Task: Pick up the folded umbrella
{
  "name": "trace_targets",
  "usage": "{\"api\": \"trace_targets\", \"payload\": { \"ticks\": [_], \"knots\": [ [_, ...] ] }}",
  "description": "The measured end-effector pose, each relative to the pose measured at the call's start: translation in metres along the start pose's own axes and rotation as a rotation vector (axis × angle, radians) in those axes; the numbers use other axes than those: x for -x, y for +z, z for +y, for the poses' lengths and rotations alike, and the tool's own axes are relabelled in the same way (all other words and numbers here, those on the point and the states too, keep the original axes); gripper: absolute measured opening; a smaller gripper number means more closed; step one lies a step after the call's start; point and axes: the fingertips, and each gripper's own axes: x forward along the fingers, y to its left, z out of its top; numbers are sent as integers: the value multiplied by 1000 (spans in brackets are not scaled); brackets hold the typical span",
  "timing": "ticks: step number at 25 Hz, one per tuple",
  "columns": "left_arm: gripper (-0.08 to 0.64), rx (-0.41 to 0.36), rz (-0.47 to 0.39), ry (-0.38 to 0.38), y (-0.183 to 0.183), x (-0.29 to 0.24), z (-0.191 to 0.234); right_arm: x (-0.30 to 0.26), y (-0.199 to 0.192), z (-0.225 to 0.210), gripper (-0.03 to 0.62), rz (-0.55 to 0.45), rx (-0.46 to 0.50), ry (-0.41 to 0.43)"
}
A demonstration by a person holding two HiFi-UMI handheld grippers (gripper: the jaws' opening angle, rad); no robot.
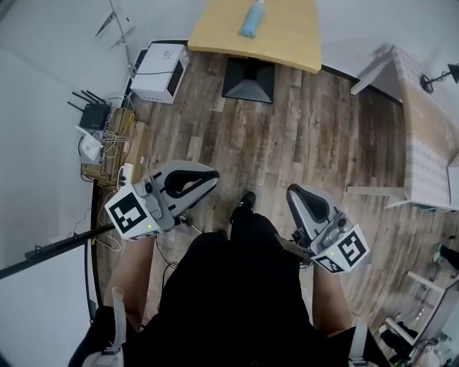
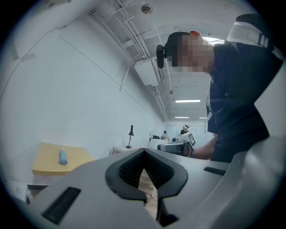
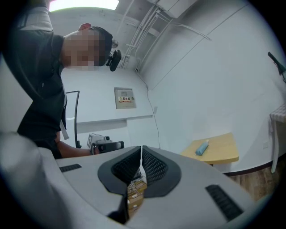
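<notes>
**Folded umbrella** (image 1: 251, 18): light blue and slim. It lies on the yellow surface (image 1: 290, 36) at the far side of the room, toward that surface's far edge. Nothing touches it, and it is well apart from both hand-held grippers.

**Left hand-held gripper** (image 1: 212, 176): held level in front of the person's left side. Its jaws are closed tip to tip with nothing between them. Only floor planks show through the slit behind the tips.

**Right hand-held gripper** (image 1: 293, 193): held level in front of the person's right side. Its jaws are pressed together and it is empty.

**Person** (image 1: 229, 301): in dark clothing, standing on the wood-plank floor (image 1: 315, 136), with one shoe showing between the two grippers.

**Surroundings:**
- A black pedestal base (image 1: 248, 79) stands under the yellow surface.
- A white box (image 1: 159, 72) sits on the floor to the left of the base.
- A black router (image 1: 93, 115) with antennas is by the wall.
- A wooden crate (image 1: 115, 147) tangled with cables is just beside the router.
- A black pole (image 1: 50, 252) is at lower left.
- A white table (image 1: 423, 136) is at right.
</notes>
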Motion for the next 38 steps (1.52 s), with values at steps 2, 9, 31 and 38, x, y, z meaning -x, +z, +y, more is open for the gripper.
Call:
{"api": "trace_targets", "payload": {
  "ticks": [2, 9, 31, 38],
  "knots": [
    [12, -16, 16, 1, 9, -17, 14, -3, 14, -22, 20, -44, -15, 0],
    [12, -54, 36, 67, 29, -38, 51, -34, 25, -74, 20, -100, -30, 65],
    [12, 82, -109, 63, 30, -65, 303, -221, 39, -228, 20, 64, 11, -4],
    [12, 109, -126, 9, 43, -66, 398, -292, 68, -268, 20, 99, 45, -68]
  ]
}}
